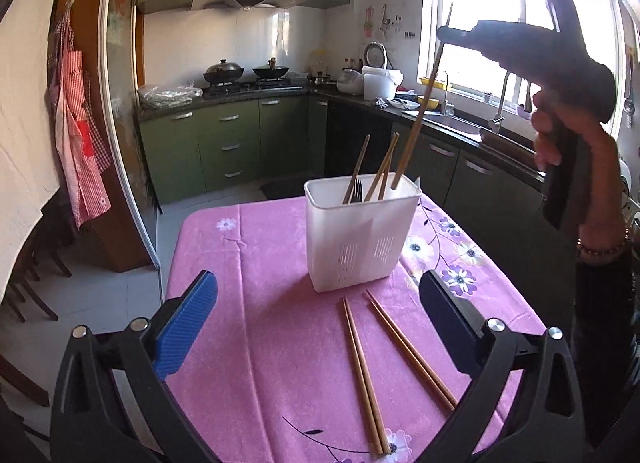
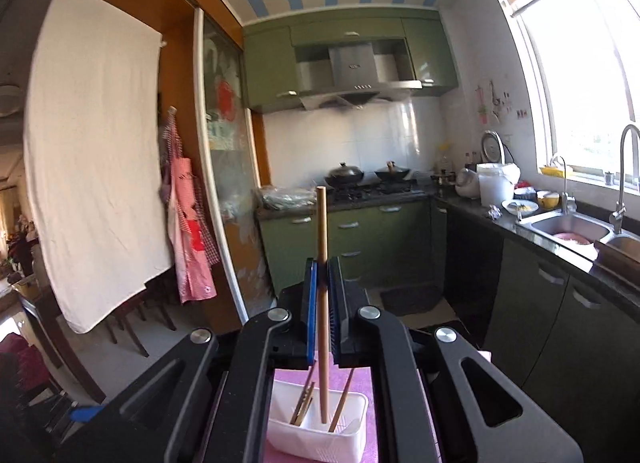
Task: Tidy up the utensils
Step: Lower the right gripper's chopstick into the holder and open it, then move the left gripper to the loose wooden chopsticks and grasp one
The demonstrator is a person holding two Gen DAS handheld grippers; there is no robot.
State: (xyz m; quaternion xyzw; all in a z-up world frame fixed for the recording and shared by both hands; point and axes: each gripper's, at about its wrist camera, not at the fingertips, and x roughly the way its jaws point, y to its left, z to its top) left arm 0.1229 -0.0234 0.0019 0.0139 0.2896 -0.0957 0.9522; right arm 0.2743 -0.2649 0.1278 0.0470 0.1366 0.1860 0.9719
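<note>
A white plastic utensil holder (image 1: 360,235) stands on the pink flowered tablecloth (image 1: 256,303). It holds several wooden chopsticks and a dark fork (image 1: 357,191). Two wooden chopsticks (image 1: 384,363) lie on the cloth in front of it. My left gripper (image 1: 318,327) is open and empty, low over the table, with those two chopsticks between its fingers. My right gripper (image 2: 323,283) is shut on one wooden chopstick (image 2: 322,263), held upright above the holder (image 2: 320,431) with its lower end inside the rim. In the left wrist view the right gripper (image 1: 444,33) is high at the right.
The table's far edge lies just behind the holder. Beyond it are green kitchen cabinets (image 1: 228,139), a stove with two pots (image 1: 244,73) and a sink counter (image 1: 452,119) under the window. Aprons (image 1: 78,135) hang on the left wall.
</note>
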